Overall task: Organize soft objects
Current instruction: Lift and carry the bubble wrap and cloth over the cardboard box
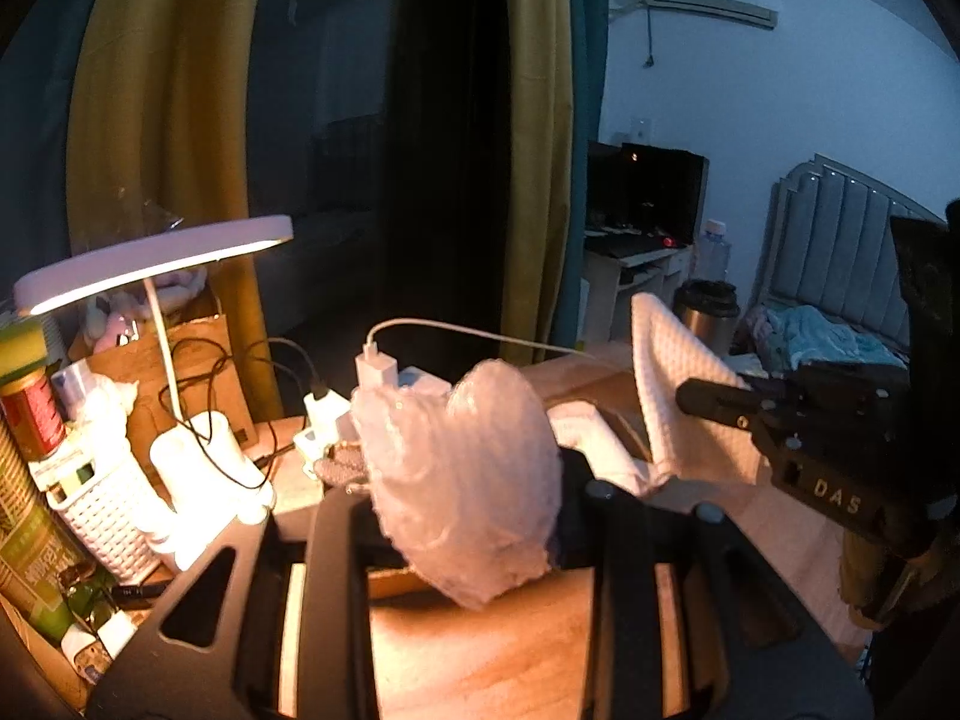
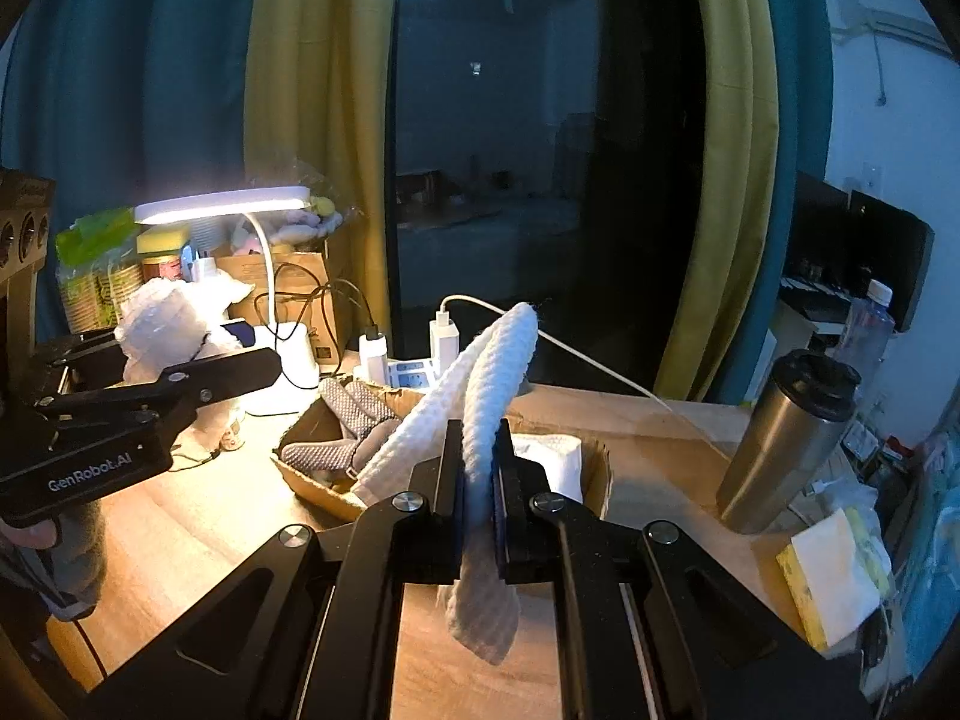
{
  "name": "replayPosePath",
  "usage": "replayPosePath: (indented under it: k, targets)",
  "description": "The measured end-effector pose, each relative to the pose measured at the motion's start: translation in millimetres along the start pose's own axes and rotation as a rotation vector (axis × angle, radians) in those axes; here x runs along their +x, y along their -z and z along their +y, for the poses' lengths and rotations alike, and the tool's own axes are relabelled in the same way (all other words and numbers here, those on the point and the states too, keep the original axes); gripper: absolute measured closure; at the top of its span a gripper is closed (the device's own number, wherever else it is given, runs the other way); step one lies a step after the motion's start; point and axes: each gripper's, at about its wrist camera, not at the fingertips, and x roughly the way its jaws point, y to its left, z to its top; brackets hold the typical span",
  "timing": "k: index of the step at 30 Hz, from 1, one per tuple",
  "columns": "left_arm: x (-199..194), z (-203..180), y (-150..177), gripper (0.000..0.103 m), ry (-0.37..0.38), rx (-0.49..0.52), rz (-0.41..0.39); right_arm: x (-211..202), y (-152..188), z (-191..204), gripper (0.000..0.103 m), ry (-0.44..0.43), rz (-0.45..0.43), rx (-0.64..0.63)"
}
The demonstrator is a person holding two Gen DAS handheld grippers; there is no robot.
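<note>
Gripping a bubble-wrap wad (image 1: 462,486), the left gripper (image 1: 468,516) is held above the wooden table (image 2: 180,534); the right gripper (image 2: 478,480) is clamped on a white waffle-weave cloth (image 2: 480,384) trailing into the cardboard tray (image 2: 324,492). Judged risk: the trailing cloth could drag out the grey gloves (image 2: 354,426) or snag the charger cable (image 2: 600,360).

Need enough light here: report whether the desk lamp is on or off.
On. The desk lamp head glows white underneath and casts warm light on the wooden desk below.
</note>
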Motion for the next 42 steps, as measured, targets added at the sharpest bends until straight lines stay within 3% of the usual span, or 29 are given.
replayPosePath:
  k: [13,32,42]
  targets:
    - [51.5,6.5,-1.9,0.071,-0.034,-0.024,0.032,34.1,-8.0,-11.4,0.095,-0.016,0.008,0.004]
    - [134.9,20.9,43.4,0.071,-0.057,-0.057,0.205,96.6,9.1,-17.5,0.095,-0.096,0.099,0.026]
    - [167.9,28.7,68.7,0.066,-0.064,-0.083,0.330,127.9,27.6,-15.2,0.095,-0.126,0.174,0.044]
